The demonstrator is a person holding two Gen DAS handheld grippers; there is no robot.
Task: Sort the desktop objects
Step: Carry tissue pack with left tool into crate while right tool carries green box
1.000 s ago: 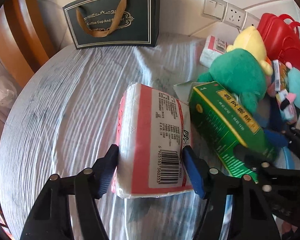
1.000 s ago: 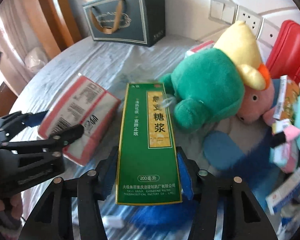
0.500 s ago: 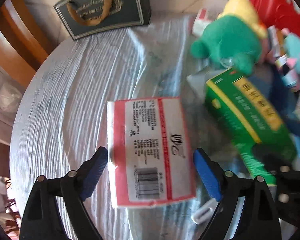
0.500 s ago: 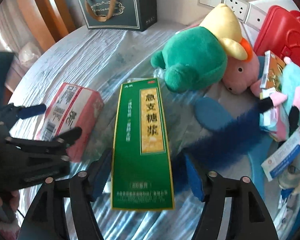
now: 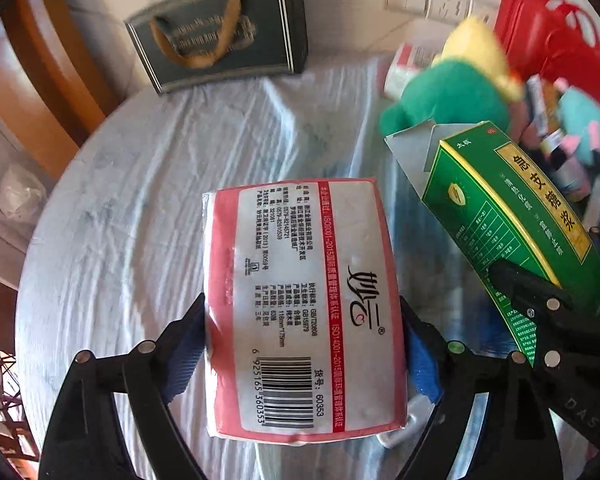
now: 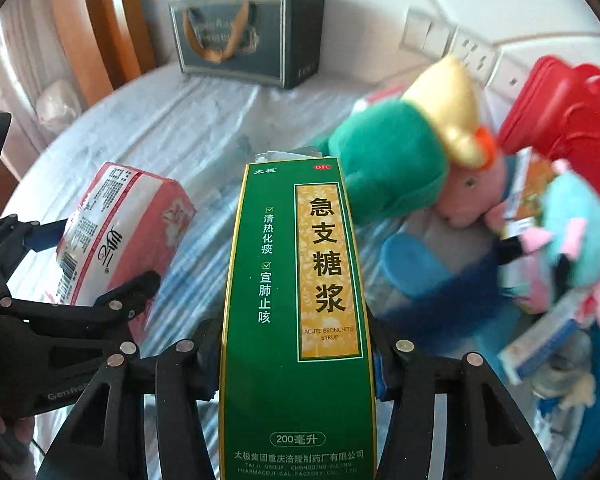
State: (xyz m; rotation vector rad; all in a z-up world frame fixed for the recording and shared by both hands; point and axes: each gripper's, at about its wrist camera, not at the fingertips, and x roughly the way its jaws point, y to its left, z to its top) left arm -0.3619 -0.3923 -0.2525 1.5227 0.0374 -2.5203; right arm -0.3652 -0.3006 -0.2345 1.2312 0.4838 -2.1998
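My left gripper (image 5: 302,354) is shut on a pink and white tissue pack (image 5: 300,304) and holds it above the round table (image 5: 120,220). The pack also shows at the left of the right wrist view (image 6: 116,236). My right gripper (image 6: 296,360) is shut on a tall green syrup box (image 6: 296,320), lifted off the table. The box also shows at the right of the left wrist view (image 5: 508,216), with its top flap open.
A dark green gift bag (image 5: 220,56) stands at the table's back by the wall. A green and yellow plush (image 6: 400,160), a pink plush (image 6: 472,196), a red basket (image 6: 560,120) and small boxes crowd the right side. A wooden chair (image 5: 40,80) is at the left.
Half a second ago both grippers were open with the pack and the box lying on the table. Both have now closed on them and lifted them.
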